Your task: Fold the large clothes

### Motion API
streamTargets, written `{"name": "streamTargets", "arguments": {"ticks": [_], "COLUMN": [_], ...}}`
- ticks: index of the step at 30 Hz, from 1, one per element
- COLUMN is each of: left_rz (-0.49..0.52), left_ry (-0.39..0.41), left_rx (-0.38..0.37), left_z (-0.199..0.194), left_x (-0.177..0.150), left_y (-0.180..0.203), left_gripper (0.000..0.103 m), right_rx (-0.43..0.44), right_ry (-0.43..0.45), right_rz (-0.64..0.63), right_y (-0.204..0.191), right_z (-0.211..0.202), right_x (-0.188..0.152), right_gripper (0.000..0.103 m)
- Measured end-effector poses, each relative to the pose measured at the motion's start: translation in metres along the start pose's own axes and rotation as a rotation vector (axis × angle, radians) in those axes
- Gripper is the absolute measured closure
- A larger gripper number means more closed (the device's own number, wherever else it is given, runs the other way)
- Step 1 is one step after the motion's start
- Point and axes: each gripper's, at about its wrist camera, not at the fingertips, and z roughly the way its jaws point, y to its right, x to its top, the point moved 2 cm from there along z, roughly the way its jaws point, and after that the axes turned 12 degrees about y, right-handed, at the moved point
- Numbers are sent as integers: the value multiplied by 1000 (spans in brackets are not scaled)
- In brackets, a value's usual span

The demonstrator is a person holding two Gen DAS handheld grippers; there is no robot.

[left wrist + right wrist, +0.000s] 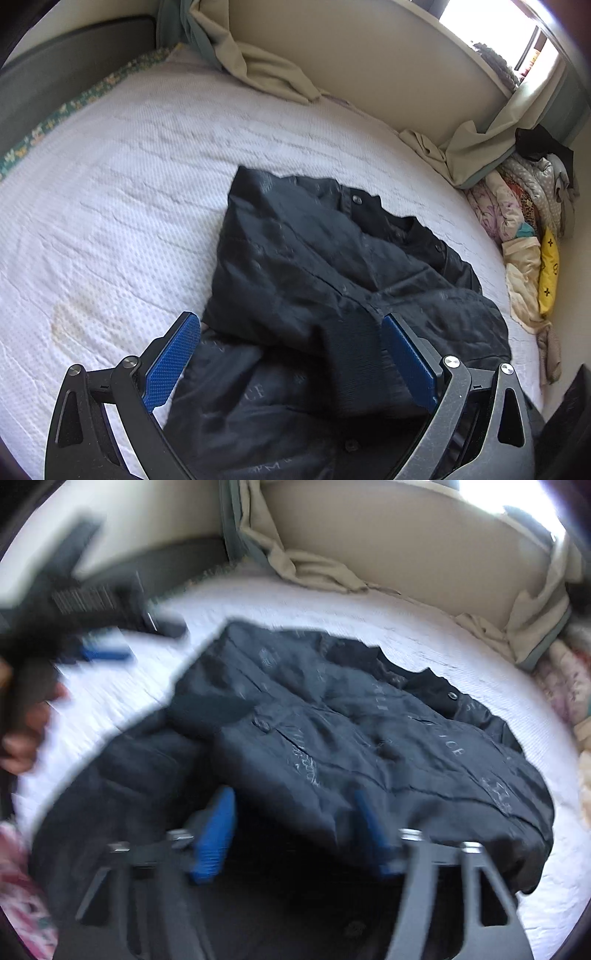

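One black jacket (pixel 332 280) lies partly folded on the white mattress (pixel 110 206); its ribbed cuff (pixel 354 354) sits between the spread fingers of the left gripper (pixel 291 350); right gripper (pixel 295 827), blurred, jaws apart above the fabric; beige curtain (pixel 258 62) and piled clothes (pixel 524 206) lie beyond.

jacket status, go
Left gripper open, jaws over the jacket cuff. Right gripper open above the hem, view blurred. Jacket partly folded on the bed. Nothing in the way.
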Motion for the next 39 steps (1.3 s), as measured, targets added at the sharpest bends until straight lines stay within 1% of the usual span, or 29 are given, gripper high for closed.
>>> {"name": "streamTargets", "arguments": {"ticks": [1,3,6,9,12,14,15,17,18,20,22,24,25,27,29,30,32,33,36,39], "left_rz": [-5,-9,-28,-57,-94,-114,-116,-125,-128,-110,-71,-21,7,28,35,42,59,60,47,87], "left_ry": [-16,-65,-161,-259,-319,-330,-334,-341,-345,-327,-295,-242,-201,-149,-120,-112,-108,-117,-177,-178], "left_rx": [-10,-25,-50,-80,-110,-126,-140,-179,-191,-193,-179,-159,-138,-99,-50,-8,68,90,126,155], "left_z": [2,7,22,38,53,60,62,63,63,57,49,35,26,18,15,16,21,27,51,58], "left_x": [-2,-8,-22,-39,-53,-59,-61,-62,-63,-62,-55,-43,-34,-22,-15,-13,-14,-15,-27,-31], "left_y": [0,1,1,0,1,3,6,12,14,17,21,22,22,15,7,0,-9,-13,-16,-8], "left_gripper": [3,3,3,6,18,33,39,70,73,86,90,91,92,92,92,92,93,93,93,93], "right_rx": [42,83,46,-14,-29,-35,-39,-49,-55,-64,-75,-88,-92,-101,-114,-118,-125,-128,-136,-156], "right_ry": [9,37,87,127,150,158,160,158,154,150,150,154,156,163,169,168,164,161,154,153], "right_rz": [40,111,175,238,317,351,365,391,406,426,439,445,447,454,467,473,490,498,528,556], "right_y": [4,17,39,67,88,97,101,108,112,118,122,126,127,131,136,138,143,145,153,162], "right_z": [-10,-28,-46,-62,-74,-80,-82,-83,-83,-84,-84,-87,-87,-90,-93,-93,-94,-94,-93,-94], "right_x": [8,16,27,33,35,35,34,32,31,29,27,27,27,27,27,27,26,25,22,18], "right_gripper": [23,22,21,21,21,21,21,21,21,21,21,21,21,21,21,21,21,21,21,21]}}
